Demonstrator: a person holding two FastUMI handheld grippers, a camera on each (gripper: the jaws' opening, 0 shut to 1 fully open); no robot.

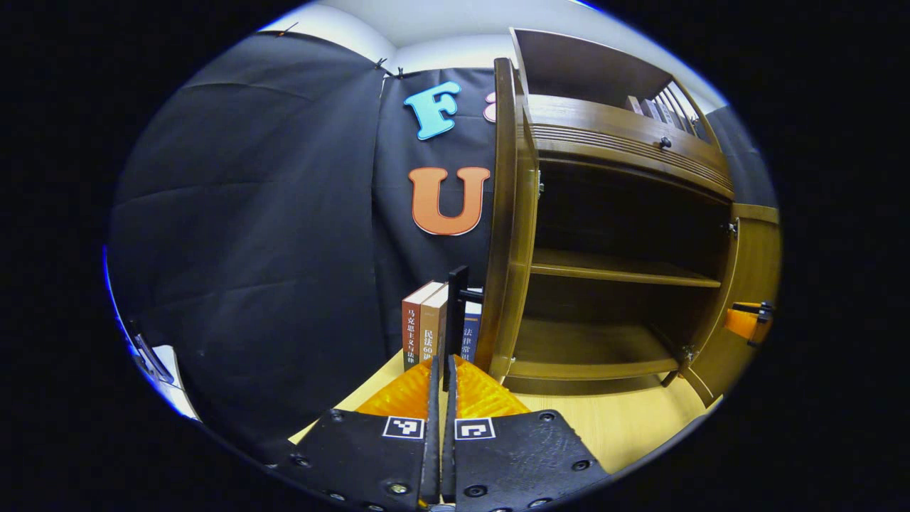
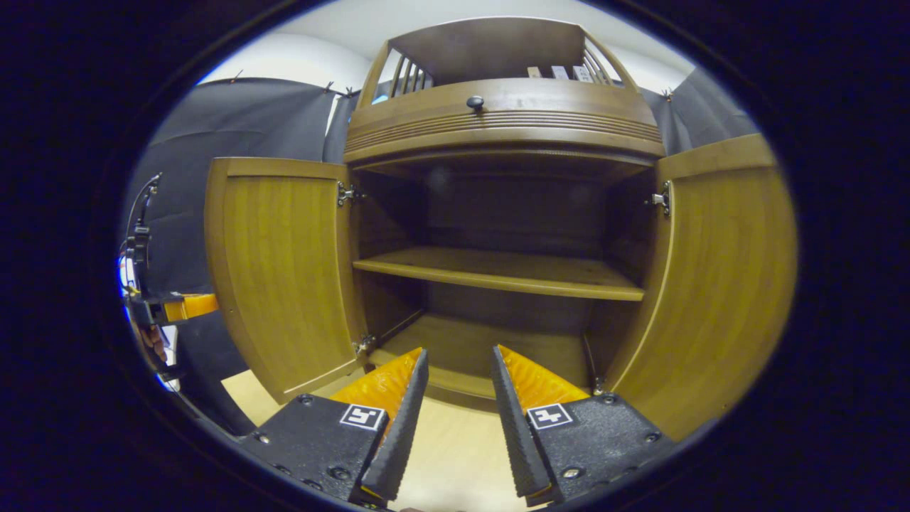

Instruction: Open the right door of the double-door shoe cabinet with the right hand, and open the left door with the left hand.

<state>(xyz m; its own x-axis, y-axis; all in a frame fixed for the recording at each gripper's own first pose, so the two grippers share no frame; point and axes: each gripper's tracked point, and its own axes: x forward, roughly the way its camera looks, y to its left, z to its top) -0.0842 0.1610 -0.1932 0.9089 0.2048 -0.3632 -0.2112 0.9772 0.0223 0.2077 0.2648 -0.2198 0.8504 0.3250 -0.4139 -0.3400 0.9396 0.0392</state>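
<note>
Both cabinet (image 2: 498,121) doors swung wide (task looks done): left gripper (image 1: 442,370) pinches left-door handle (image 1: 457,284); right gripper (image 2: 458,377) spread, facing its shelves.

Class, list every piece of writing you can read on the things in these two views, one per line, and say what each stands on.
"马克思主义与法律": spine of the red-brown book.
"民法60": spine of the tan book; the rest is cut off beside the door handle gripped by the left claw.
"法律": spine of the blue book; the rest is blurred.
Square markers on the claw: patterns, no words.
</note>
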